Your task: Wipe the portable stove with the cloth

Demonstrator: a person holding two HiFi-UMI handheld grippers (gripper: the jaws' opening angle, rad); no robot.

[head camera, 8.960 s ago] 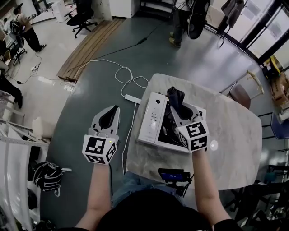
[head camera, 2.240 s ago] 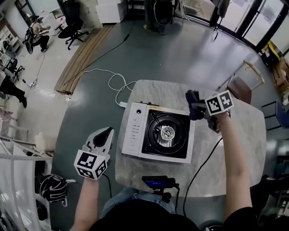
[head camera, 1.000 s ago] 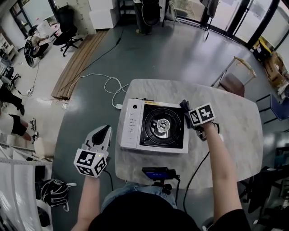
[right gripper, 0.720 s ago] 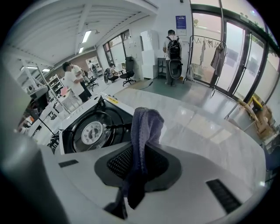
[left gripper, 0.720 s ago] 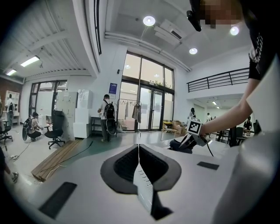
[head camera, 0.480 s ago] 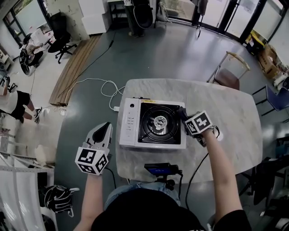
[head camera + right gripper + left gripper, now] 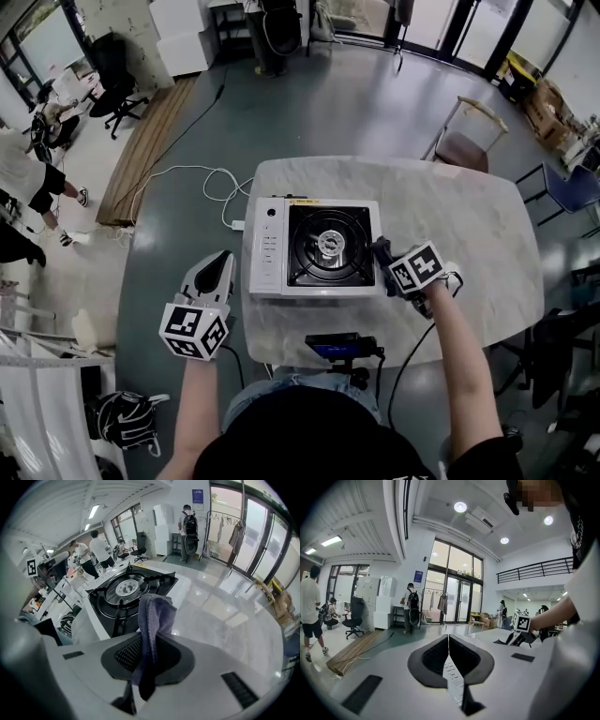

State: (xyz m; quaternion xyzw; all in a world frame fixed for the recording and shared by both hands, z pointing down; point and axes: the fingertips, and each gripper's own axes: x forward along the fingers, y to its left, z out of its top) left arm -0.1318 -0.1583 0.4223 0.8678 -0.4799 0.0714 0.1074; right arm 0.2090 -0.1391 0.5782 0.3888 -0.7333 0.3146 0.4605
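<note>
Head view: the portable stove (image 7: 314,248) sits on a marble table (image 7: 469,225). The right gripper (image 7: 386,262) is at the stove's right edge. The left gripper (image 7: 221,261) hangs beside the table's left side, over the floor. A black device (image 7: 339,347) stands at the table's near edge.

Left gripper view: the jaws are pressed together with nothing between them.

Right gripper view: the jaws are clenched on a blue-grey cloth (image 7: 154,616), whose floppy top hides part of the stove's black top; the burner (image 7: 127,588) lies beyond.
</note>
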